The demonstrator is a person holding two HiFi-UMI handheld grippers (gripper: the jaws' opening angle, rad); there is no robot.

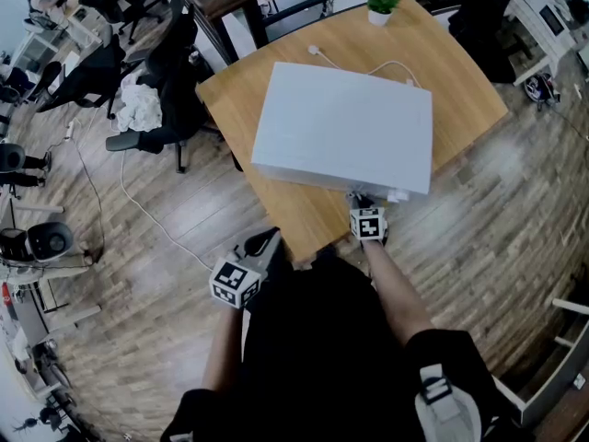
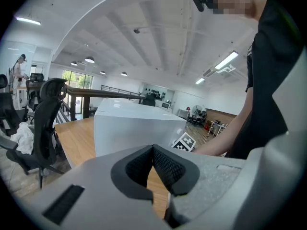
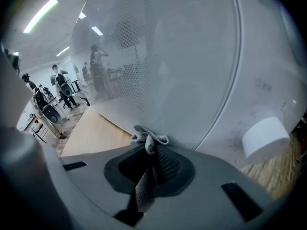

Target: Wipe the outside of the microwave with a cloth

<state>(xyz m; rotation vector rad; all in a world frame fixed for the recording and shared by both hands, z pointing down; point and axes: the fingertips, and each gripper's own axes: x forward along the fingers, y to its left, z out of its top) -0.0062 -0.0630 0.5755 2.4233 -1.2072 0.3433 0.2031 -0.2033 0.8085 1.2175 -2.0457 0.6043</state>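
Head view: microwave sits mid-desk, a white box with its door side toward 6 o'clock. The right gripper is up against that face near the 5 o'clock corner. The left gripper hangs off the desk edge at 7 o'clock, well apart from the box. Power cable trails off the back at 12, with a small potted plant beyond it. Office chair with a crumpled white rag stands at 9 to 10, off the desk. None of that blocks the front.

Left gripper view: jaws clenched together with nothing between them. Microwave side panel is ahead, desk below it.

Right gripper view: jaws clamped on the cloth. A small grey tuft pokes past the tips and touches the bottom edge of the door glass. The rest hangs limp back through the jaws.

- Cloth looks soft and light with no stiffness, so only the tuft wipes. A wider pinch near one edge would give more contact.
- Door looks smooth, hard and glossy, and probably slippery. I'd go gently on the glass.
- Box looks heavy enough to stay put.
- White knob sticks out at 3 o'clock from the cloth, the one obstacle on this face.
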